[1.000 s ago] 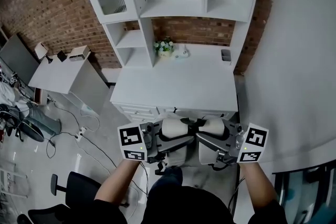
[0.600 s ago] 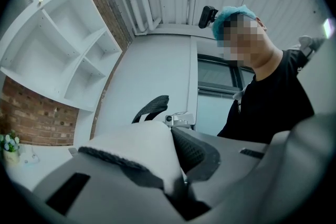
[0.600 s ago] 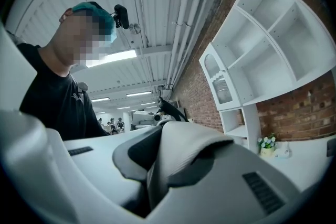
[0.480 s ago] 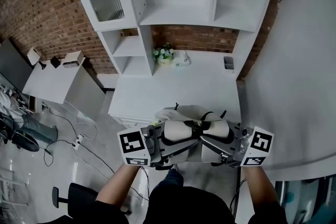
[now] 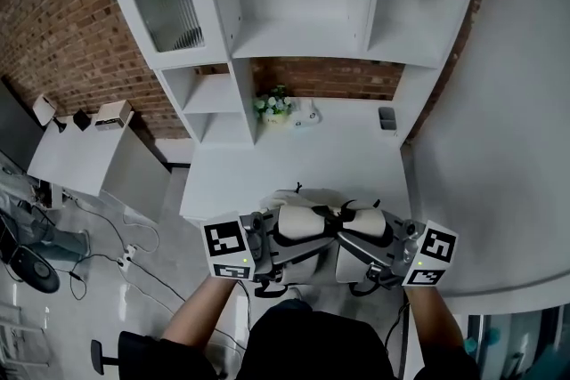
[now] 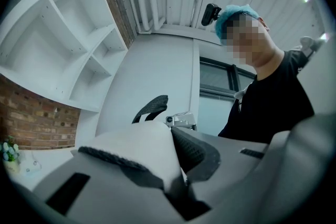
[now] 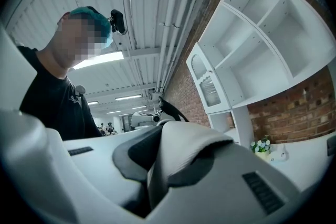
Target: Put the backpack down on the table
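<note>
Open table (image 5: 298, 169) ahead; flowers (image 5: 272, 105) stand at its back.

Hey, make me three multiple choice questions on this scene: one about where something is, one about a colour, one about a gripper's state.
1. Where does the flower pot stand?
A. on the top shelf
B. at the back of the table
C. on the floor

2. What colour is the backpack?
A. red
B. blue
C. white with black trim

3. How are the left gripper jaws?
A. wide apart and empty
B. shut on a backpack strap
C. shut on the flower pot

Answers:
1 B, it sits at the table's rear edge beside the shelves.
2 C, white padding with black edging shows.
3 B, the strap is pinched between the jaws.
</note>
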### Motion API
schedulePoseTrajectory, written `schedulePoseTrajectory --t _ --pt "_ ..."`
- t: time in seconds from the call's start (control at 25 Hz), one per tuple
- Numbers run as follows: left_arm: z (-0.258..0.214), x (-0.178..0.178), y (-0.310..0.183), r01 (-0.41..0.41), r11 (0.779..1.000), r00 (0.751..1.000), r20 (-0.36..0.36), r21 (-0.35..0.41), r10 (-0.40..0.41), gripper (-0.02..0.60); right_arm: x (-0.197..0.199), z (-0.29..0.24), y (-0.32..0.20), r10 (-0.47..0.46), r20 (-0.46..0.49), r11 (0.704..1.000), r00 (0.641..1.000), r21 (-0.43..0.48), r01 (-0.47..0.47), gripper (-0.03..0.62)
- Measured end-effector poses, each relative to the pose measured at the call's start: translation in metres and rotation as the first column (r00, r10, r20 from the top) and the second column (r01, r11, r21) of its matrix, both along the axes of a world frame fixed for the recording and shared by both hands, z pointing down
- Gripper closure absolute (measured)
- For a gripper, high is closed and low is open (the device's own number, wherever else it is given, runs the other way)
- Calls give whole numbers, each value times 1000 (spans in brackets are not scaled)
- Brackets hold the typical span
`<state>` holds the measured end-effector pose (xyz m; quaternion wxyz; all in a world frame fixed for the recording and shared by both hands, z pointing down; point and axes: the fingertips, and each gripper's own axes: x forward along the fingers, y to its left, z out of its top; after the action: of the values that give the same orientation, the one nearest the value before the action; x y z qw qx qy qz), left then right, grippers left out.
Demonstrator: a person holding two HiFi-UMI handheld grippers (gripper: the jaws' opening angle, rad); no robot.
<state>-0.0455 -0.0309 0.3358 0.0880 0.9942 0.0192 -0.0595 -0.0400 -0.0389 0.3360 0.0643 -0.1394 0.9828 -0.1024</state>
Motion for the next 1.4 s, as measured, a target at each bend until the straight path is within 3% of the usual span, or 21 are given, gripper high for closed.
schedulePoseTrajectory --t 0.56,0.96,1.4 --pt "-3 -15 -70 -90 995 996 -9 50 90 529 -15 -5 -70 63 -40 998 997 21 -62 545" --pt "-4 -10 -113 -61 997 998 0 43 61 529 -10 -6 -112 50 -42 997 998 64 -47 545" --pt "4 11 -172 3 1000 1000 31 18 -3 529 11 3 -173 -21 -2 1000 1000 -10 21 546"
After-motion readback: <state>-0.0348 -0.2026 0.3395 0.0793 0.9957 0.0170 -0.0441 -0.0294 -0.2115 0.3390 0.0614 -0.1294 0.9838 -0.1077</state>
